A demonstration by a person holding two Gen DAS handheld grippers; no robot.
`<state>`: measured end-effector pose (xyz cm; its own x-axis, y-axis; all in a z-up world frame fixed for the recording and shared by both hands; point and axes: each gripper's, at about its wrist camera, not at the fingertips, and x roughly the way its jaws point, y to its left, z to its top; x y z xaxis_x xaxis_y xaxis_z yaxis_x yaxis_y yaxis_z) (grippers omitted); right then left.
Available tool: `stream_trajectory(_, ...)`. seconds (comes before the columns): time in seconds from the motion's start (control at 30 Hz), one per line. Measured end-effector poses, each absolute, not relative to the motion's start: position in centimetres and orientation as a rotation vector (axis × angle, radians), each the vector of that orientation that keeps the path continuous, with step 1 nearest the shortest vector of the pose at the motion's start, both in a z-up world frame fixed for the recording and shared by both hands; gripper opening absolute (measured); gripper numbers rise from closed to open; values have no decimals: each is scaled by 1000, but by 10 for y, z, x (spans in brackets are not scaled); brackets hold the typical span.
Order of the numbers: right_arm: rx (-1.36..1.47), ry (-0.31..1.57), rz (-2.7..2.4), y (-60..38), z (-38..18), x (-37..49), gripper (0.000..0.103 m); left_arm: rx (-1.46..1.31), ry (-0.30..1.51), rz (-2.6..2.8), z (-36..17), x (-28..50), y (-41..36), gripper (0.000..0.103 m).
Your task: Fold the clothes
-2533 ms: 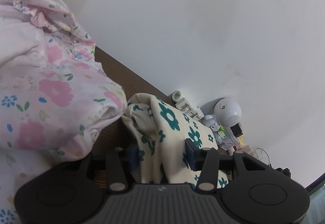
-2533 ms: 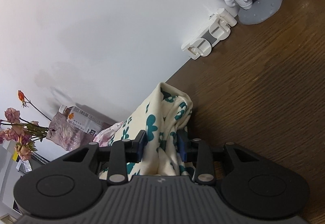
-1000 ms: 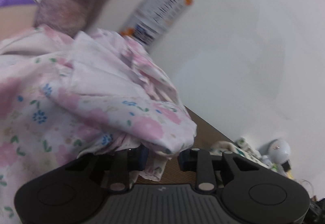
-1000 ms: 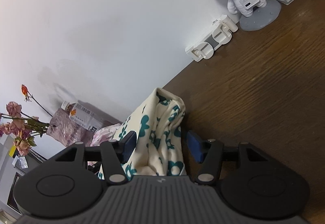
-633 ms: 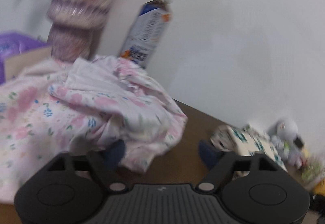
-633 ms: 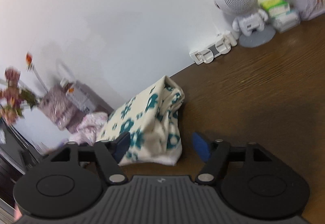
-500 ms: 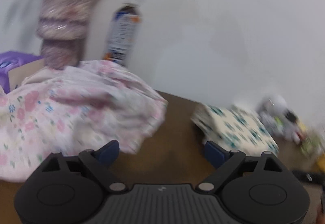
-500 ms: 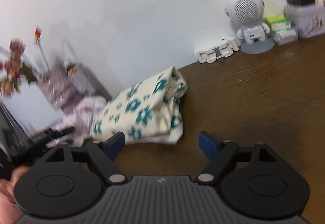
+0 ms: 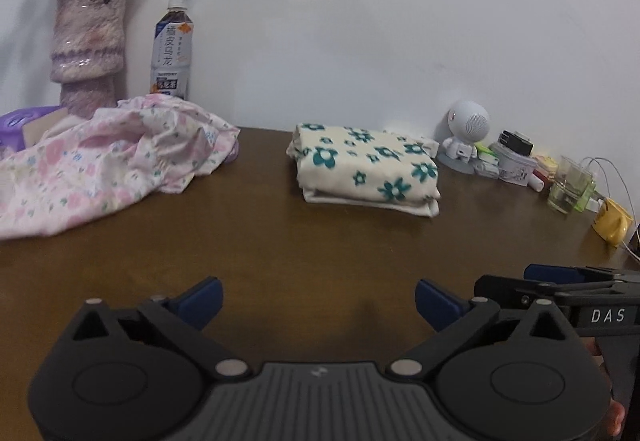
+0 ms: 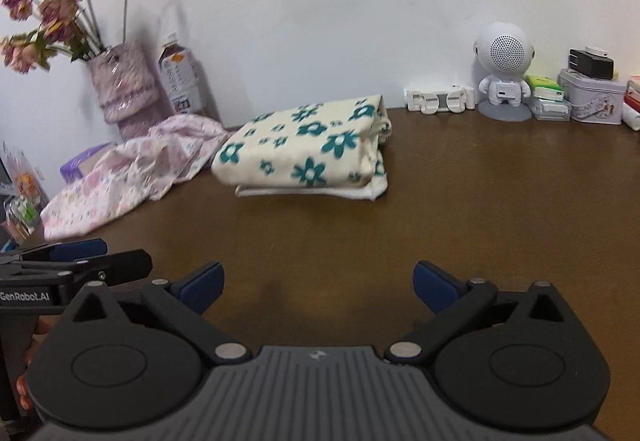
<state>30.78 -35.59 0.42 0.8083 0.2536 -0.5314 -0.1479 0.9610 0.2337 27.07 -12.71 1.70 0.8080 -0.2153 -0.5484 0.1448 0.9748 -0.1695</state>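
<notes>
A folded cream garment with teal flowers (image 9: 366, 169) lies on the brown worktop (image 9: 280, 241) near the wall, a crumpled pink floral garment (image 9: 104, 157) to its left, while the left gripper (image 9: 318, 303) and right gripper (image 10: 316, 287) hover nearer, both spread wide and empty.

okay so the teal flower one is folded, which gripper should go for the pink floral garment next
Probably left. The crumpled pink floral garment lies on the left side of the table, ahead of the open left gripper. The right gripper, also open, faces the folded teal-flower cloth.
</notes>
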Motion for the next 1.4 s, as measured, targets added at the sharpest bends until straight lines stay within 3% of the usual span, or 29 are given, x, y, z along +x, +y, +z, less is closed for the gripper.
stream_trajectory(0.7,129,582,177,-328,6,124,103,-121,564,-291,24,83,-140,103)
stream_trajectory(1.4,70,571,121,-303,-6,31,103,-117,580,-322,1,20,-135,103)
